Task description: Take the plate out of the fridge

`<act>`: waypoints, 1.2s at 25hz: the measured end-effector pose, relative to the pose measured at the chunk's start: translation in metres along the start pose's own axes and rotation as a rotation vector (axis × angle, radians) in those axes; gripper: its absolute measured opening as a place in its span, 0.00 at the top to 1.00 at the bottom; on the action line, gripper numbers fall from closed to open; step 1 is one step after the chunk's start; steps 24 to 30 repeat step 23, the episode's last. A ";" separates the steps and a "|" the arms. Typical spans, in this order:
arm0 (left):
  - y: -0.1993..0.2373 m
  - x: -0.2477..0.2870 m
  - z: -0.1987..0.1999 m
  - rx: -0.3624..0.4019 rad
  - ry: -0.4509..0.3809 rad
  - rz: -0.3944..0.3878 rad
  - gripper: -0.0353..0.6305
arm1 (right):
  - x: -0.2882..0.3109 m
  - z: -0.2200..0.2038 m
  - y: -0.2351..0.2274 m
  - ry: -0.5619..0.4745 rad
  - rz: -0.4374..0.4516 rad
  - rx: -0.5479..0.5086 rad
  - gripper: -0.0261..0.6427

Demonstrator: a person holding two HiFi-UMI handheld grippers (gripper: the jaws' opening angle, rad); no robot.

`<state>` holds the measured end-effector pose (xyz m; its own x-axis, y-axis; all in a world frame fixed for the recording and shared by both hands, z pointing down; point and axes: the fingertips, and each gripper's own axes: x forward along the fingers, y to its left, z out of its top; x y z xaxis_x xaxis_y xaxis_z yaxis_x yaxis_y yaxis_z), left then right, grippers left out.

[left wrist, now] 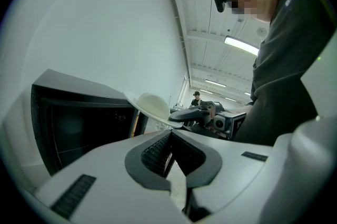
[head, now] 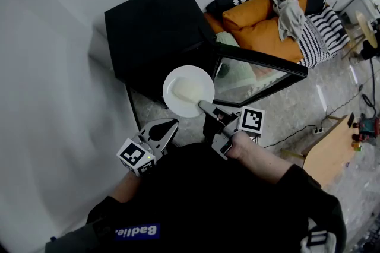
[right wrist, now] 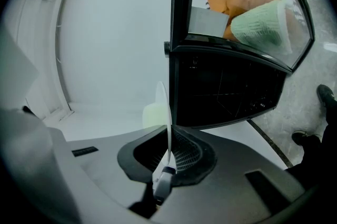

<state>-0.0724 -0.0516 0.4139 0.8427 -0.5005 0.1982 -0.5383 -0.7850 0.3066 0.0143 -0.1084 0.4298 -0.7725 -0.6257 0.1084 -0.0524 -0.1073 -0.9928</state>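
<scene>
A white plate hangs in the air in front of the black fridge, whose glass door stands open to the right. My right gripper is shut on the plate's near rim. In the right gripper view the plate shows edge-on between the pads of my right gripper, beside the door. My left gripper waits lower left of the plate, shut and holding nothing. From my left gripper I see the plate and the fridge.
Orange cushions and striped cloth lie piled behind the door. A wooden stool and cables are on the floor at the right. A white wall runs along the left. A distant person stands far back.
</scene>
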 end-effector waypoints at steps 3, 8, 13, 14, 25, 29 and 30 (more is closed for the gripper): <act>0.000 0.000 0.001 0.020 0.006 -0.004 0.94 | 0.001 0.000 0.000 0.001 0.002 0.000 0.93; 0.000 0.000 -0.001 0.033 0.007 -0.002 0.94 | 0.001 -0.001 -0.001 0.003 -0.002 -0.008 0.93; -0.001 -0.001 0.002 0.027 0.007 -0.003 0.94 | 0.003 -0.001 -0.001 0.011 -0.007 -0.018 0.93; -0.002 0.000 0.003 0.018 0.005 -0.001 0.94 | 0.003 -0.001 -0.001 0.013 -0.008 -0.019 0.93; -0.004 -0.002 -0.001 0.046 0.017 -0.011 0.94 | 0.004 -0.002 0.001 0.018 -0.004 -0.019 0.93; -0.004 -0.002 -0.001 0.046 0.017 -0.011 0.94 | 0.004 -0.002 0.001 0.018 -0.004 -0.019 0.93; -0.004 -0.002 -0.001 0.046 0.017 -0.011 0.94 | 0.004 -0.002 0.001 0.018 -0.004 -0.019 0.93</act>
